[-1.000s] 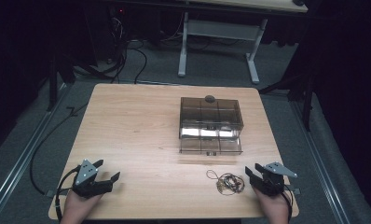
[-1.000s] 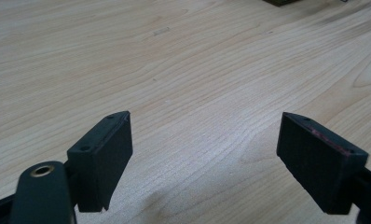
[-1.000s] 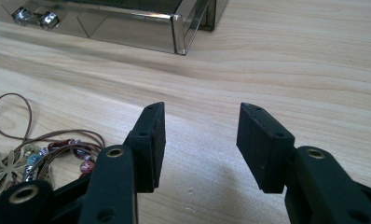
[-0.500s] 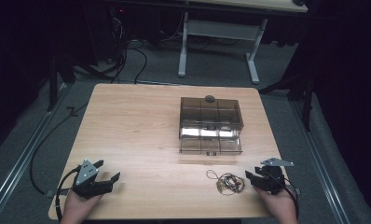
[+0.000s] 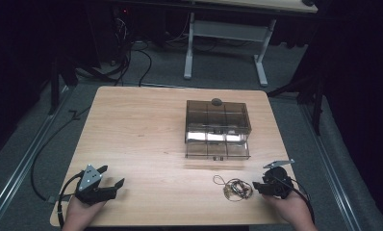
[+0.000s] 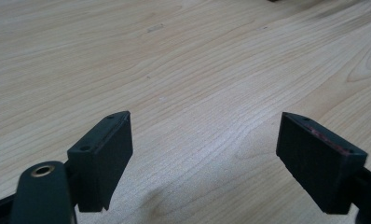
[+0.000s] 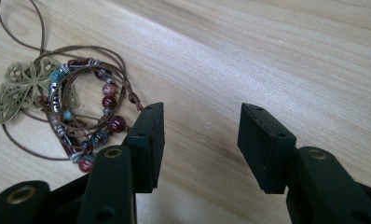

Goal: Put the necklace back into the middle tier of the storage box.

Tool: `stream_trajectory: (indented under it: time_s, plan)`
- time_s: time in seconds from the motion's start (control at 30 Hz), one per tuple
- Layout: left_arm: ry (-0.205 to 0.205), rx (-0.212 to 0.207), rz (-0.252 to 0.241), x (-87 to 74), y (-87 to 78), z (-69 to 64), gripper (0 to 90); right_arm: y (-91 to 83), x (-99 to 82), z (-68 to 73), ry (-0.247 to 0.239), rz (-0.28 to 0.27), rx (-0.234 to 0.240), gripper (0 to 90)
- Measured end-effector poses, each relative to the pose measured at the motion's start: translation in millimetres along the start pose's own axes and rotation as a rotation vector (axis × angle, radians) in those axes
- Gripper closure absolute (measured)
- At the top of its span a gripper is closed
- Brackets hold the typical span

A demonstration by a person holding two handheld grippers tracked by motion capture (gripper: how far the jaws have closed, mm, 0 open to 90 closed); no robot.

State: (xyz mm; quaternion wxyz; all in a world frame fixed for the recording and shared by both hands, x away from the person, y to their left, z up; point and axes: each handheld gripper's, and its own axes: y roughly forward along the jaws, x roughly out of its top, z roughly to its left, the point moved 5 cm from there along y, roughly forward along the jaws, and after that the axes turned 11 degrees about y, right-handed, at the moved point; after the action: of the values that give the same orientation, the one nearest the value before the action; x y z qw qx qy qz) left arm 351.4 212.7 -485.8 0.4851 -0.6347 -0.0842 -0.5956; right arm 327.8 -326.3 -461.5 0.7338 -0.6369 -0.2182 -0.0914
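A beaded necklace (image 7: 76, 109) lies in a loose tangle on the pale wood-grain desk (image 5: 146, 139): thin brown cord, round red, blue and silvery beads, and a flat brass butterfly pendant (image 7: 20, 91) (pierced like filigree). It rests near the front edge, in front of a smoky clear plastic drawer box (image 5: 217, 129) with one drawer pulled out. The right tool (image 5: 257, 185) sits just beside the necklace, its matte black jaws parted with bare desk between them and the beads off to one side. The left tool (image 5: 111, 176) is well apart at the other front corner, jaws spread wide over bare wood.
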Motion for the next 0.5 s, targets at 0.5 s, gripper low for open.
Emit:
stream_trajectory:
  time_s: [0.5]
  plan:
    - [0.005,-0.010,0.004,-0.2,-0.1,-0.6,19.1,-6.0,5.5,6.0,-0.048,0.167,-0.003,48.4]
